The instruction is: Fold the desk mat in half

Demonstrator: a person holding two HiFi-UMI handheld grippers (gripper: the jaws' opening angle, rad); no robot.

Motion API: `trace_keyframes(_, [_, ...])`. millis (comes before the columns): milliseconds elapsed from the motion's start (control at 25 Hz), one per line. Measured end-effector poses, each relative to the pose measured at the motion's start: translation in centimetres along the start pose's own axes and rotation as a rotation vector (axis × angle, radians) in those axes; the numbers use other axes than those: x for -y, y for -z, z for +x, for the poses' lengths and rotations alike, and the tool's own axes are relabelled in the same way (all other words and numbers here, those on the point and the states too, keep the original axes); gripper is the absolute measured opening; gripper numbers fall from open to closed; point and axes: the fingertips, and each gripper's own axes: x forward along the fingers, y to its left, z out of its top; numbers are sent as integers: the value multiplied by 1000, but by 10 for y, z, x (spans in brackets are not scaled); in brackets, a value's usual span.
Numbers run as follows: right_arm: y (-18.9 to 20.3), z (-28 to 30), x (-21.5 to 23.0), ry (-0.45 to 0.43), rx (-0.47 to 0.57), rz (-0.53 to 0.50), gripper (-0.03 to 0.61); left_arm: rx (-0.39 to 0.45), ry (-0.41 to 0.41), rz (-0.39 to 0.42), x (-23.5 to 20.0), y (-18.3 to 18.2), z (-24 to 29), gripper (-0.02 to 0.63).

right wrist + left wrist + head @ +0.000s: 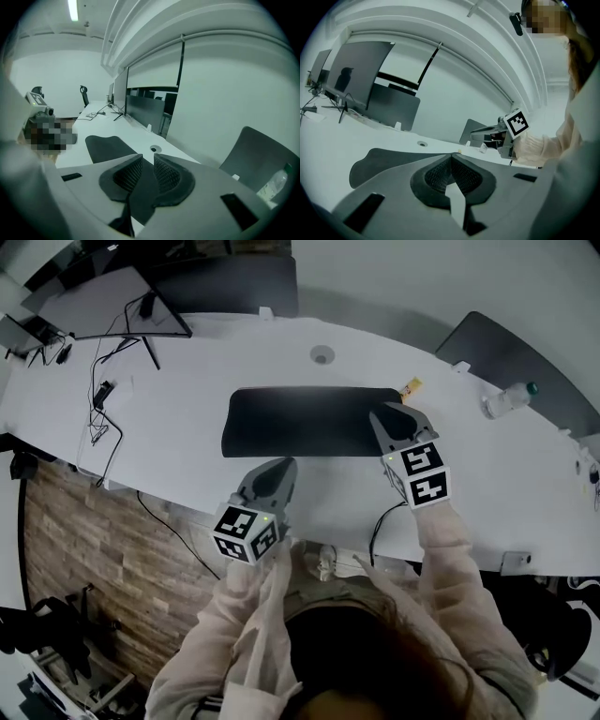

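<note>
A black desk mat [300,421] lies on the white desk [178,442], straight ahead of me. My right gripper [380,414] hovers over the mat's right end. In the right gripper view its jaws [147,159] stand a little apart; only the dark mat below shows through the gap, and the pads press on nothing. My left gripper [284,466] hangs just in front of the mat's near edge, left of centre. Its pads [452,158] meet at the tips with nothing between them. From the left gripper view the mat [384,161] lies beyond the jaws, and the right gripper [480,136] is at the right.
A monitor [108,301] and loose cables [101,404] occupy the desk's far left. A round cable hole [322,354] lies behind the mat, a small yellow item [411,387] at its far right corner. A water bottle [506,399] lies at the right. Dark chairs [511,352] stand behind the desk.
</note>
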Motion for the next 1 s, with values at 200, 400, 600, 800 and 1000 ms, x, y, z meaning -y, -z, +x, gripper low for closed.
trace_keyframes(200, [7,-45,6,57,60,113,38,29,-1,24,18,-8,0,26])
trace_keyframes(400, [21,-82,-4,55,110,234,15,40,-17,24,36,-6,-2,26])
trace_keyframes(600, [32,-119,-11,114,214,370,15,47,-23,48,54,-4,-5,26])
trace_keyframes(800, [47,-139,-17,182,238,396,14,64,-23,75,65,-1,-12,26])
trace_keyframes(1000, [57,-145,-19,207,244,423,14,76,-17,77,70,4,-14,26])
